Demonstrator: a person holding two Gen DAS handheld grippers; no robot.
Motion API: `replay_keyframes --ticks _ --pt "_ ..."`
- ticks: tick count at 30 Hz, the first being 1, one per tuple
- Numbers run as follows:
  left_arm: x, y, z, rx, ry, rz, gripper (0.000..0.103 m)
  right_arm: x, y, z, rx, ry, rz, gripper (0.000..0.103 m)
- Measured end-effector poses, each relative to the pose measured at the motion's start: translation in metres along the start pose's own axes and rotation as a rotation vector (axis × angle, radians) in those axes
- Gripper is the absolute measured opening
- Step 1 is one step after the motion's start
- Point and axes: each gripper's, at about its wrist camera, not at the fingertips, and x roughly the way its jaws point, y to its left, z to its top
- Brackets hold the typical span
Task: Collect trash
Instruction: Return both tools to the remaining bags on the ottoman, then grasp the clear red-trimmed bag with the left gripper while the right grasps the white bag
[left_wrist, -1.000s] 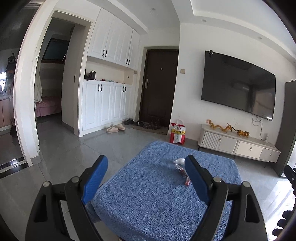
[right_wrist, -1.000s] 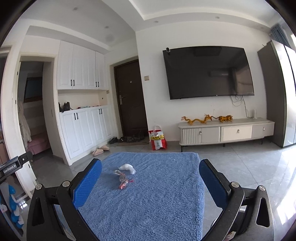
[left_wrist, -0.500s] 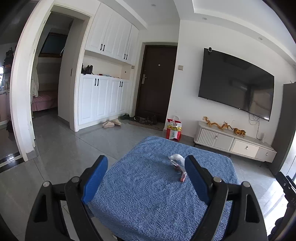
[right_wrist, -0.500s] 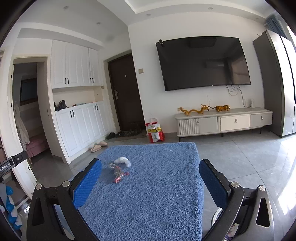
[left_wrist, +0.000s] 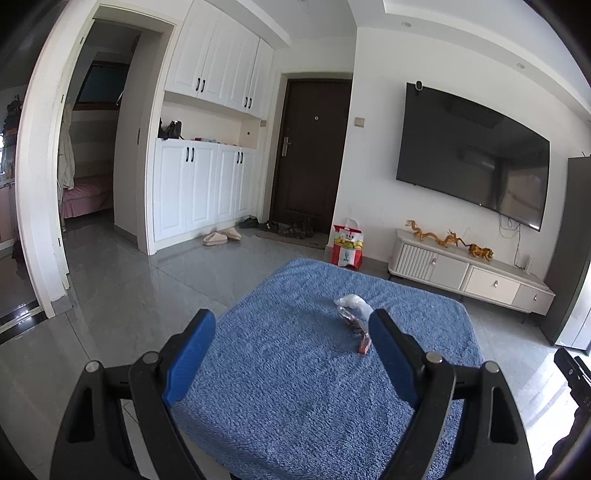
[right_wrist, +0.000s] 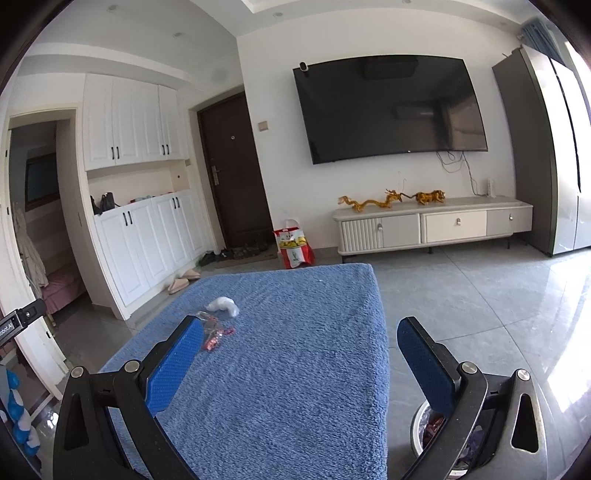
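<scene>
A crumpled white tissue and a clear-and-red wrapper lie on a table covered with a blue towel. My left gripper is open and empty above the table's near side, its right finger partly hiding the wrapper. My right gripper is open and empty over the table, the wrapper just beyond its left finger. A trash bin with rubbish inside stands on the floor at the table's right, partly hidden by the right finger.
Grey tiled floor surrounds the table. A white TV cabinet under a wall TV, a red bag by the dark door, white cupboards, slippers and a doorway at the left.
Both grippers have moved closer to the table and lower, so the trash sits nearer their fingers. The bin has come into the right wrist view. Both stay open.
</scene>
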Motion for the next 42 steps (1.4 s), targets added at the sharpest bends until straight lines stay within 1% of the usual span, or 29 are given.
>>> replay_keyframes --ticks 4,11,19,26,30,32,34,36,38,40,42 --pt "0.018 -0.004 -0.005 0.002 0.04 -0.012 0.085 0.011 -0.004 -0.002 -0.01 0.024 -0.017 0.103" --pt "0.057 -0.009 -0.015 0.004 0.121 -0.024 0.085 0.041 -0.009 -0.012 -0.01 0.098 -0.031 0.103" --pt "0.107 -0.021 -0.025 0.024 0.211 -0.016 0.085 0.082 -0.011 -0.018 -0.01 0.166 -0.014 0.103" --pt "0.145 -0.032 -0.032 0.049 0.269 -0.007 0.085 0.116 -0.012 -0.022 -0.007 0.211 -0.008 0.103" --pt "0.169 -0.036 -0.038 0.054 0.308 -0.016 0.085 0.135 -0.013 -0.023 -0.011 0.238 -0.008 0.103" --pt "0.179 -0.037 -0.041 0.063 0.322 -0.036 0.085 0.145 -0.012 -0.022 -0.018 0.249 -0.003 0.103" --pt "0.191 -0.042 -0.042 0.072 0.344 -0.084 0.085 0.156 -0.01 -0.019 -0.036 0.254 -0.001 0.103" --pt "0.204 -0.049 -0.043 0.074 0.37 -0.16 0.085 0.168 -0.006 -0.012 -0.059 0.248 0.006 0.103" --pt "0.218 -0.062 -0.043 0.097 0.388 -0.22 0.085 0.182 -0.002 -0.007 -0.082 0.246 0.028 0.103" --pt "0.235 -0.077 -0.045 0.126 0.412 -0.271 0.084 0.198 0.004 -0.001 -0.104 0.253 0.05 0.103" --pt "0.257 -0.088 -0.047 0.126 0.446 -0.309 0.084 0.217 0.01 0.006 -0.12 0.264 0.084 0.103"
